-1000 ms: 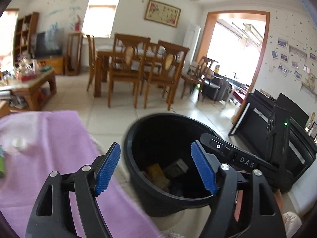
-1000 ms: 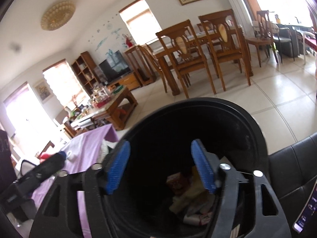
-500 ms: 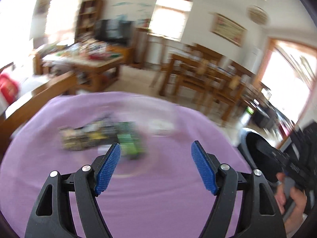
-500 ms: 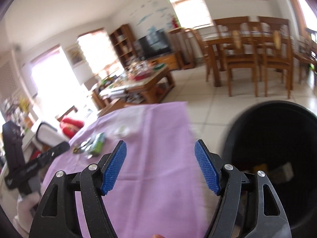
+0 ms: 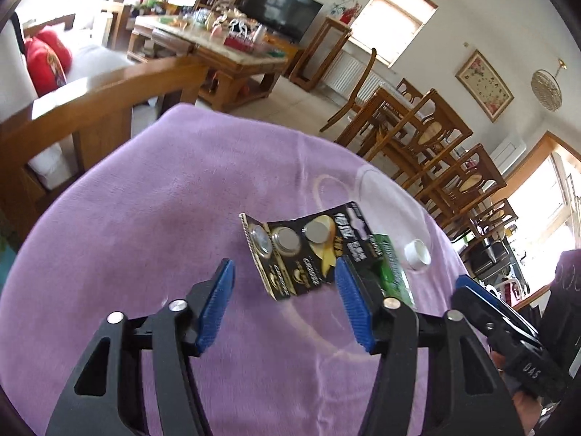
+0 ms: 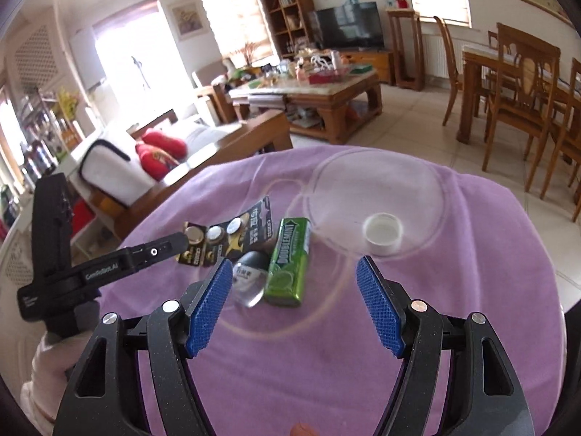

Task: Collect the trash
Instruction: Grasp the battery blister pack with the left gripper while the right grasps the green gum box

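Battery card [image 5: 301,252] lies on purple-clothed surface [image 5: 145,218], touching gum pack [image 6: 288,261]. Left tongs [image 5: 285,305] spread wide, empty; right tongs [image 6: 294,305] likewise. Advice: straddle card's raised edge w/ left tongs, then close. Count: 1 card, 1 gum pack, 1 white cap [image 6: 383,233], 1 small bottle [image 6: 248,279].

One battery card [image 6: 225,239], one gum pack [image 6: 288,261], one white cap [image 6: 383,233], one clear wrapper [image 6: 248,278], two grippers [image 5: 283,305] [image 6: 294,301].
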Available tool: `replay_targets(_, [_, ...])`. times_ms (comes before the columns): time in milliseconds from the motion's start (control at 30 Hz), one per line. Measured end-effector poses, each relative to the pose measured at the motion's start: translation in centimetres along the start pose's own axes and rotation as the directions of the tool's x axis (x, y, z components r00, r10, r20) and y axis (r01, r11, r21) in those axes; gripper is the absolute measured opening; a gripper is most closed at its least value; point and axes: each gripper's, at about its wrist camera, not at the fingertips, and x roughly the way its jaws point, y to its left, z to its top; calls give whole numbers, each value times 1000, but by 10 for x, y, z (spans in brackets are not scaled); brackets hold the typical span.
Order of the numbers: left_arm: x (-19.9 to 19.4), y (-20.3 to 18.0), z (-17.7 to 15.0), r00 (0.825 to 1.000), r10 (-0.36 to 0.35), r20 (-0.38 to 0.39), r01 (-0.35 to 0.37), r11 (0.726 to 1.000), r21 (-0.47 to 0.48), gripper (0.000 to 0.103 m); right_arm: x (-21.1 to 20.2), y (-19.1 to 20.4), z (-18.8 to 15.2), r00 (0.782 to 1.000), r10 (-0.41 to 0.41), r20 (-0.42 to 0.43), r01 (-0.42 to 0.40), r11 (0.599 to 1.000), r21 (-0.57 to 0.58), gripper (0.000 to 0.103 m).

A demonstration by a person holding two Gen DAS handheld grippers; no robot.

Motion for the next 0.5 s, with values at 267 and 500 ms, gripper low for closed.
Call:
replay_targets(267, [16,3,-2,995,-89,-50,89,996,0,8,50,3,5,996,-68,-64,65,997,-45,52])
replay_targets(500, [6,-6,-5,997,-81,14,80,995,61,6,56,-4,1,998,-41,-55,39,999,-23,42])
